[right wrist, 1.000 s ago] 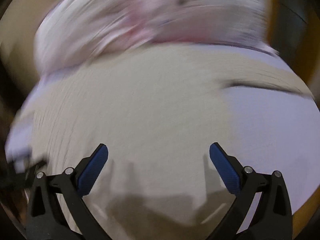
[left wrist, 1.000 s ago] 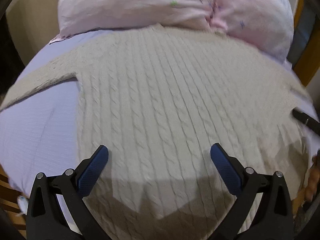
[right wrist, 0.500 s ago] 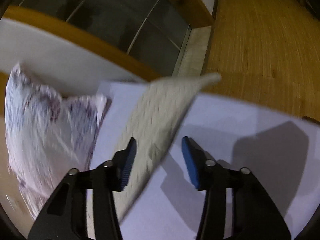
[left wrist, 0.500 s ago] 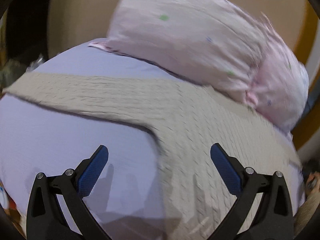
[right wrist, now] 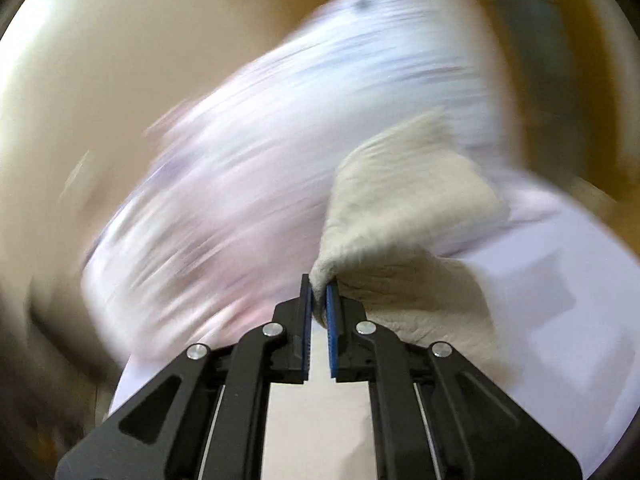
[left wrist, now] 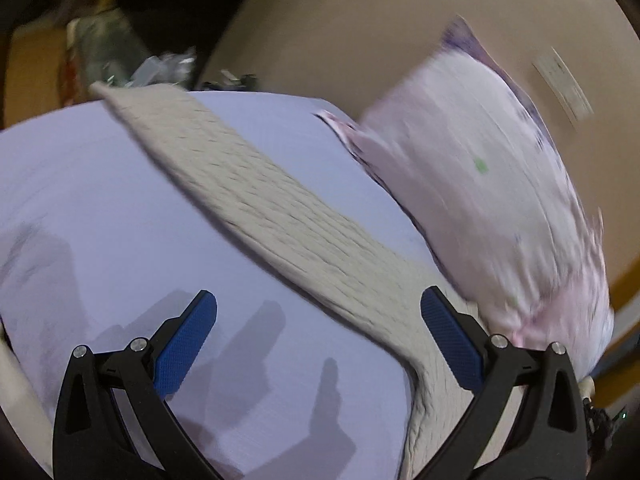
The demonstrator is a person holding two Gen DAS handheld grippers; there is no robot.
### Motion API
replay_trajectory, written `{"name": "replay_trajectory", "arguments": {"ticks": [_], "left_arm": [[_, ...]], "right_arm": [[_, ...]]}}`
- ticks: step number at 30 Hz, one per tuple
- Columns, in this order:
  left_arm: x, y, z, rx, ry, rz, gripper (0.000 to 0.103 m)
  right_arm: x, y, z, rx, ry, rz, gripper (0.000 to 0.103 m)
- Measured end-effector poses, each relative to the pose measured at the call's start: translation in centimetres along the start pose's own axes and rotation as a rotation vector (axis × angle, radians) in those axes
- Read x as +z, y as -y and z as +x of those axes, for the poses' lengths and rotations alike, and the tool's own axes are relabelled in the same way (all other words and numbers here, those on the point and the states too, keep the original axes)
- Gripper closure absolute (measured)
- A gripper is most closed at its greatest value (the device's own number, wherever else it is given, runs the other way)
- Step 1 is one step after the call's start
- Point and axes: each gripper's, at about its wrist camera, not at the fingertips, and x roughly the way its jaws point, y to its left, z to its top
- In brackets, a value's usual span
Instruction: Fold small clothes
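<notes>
The cream cable-knit sweater (left wrist: 280, 216) lies spread on the lavender sheet (left wrist: 100, 208), and I have its right sleeve end pinched in my right gripper (right wrist: 319, 304), lifted, I judge, to fold it across the body. My left gripper (left wrist: 318, 320) hangs spread and empty above the other sleeve. The pink pillow (left wrist: 480, 184) crowds the sweater's far edge.

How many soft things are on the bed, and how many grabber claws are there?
Sweater: 1
Pink pillow: 1
Bed sheet: 1
Grabbers: 2, the left gripper open and the right gripper pinching the sweater
Total: 5
</notes>
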Motion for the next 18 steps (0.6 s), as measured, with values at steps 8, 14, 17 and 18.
{"name": "replay_trajectory", "arguments": {"ticks": [8,14,17,18], "left_arm": [[2.8,-4.1,0.3,0.041,0.038,-0.167,0.009],[6.2,-7.0,1.8,0.04,0.037,-0.278,0.035],[7.1,-8.5,3.0,0.021,-0.009,-0.347,0.074],[7.2,-8.7,3.4,0.029,-0.024,-0.347,0.092]], "right_arm": [[-8.4,-14.3,5.7,0.179,-0.249,-0.277,0.028],[-6.4,-9.0,1.7,0.083,-0.184,-0.202,0.021],[-5.8,-6.2,2.0,0.043,-0.182,-0.15,0.021],[-5.7,-5.1,1.5,0.034,-0.181,-0.123,0.021]]}}
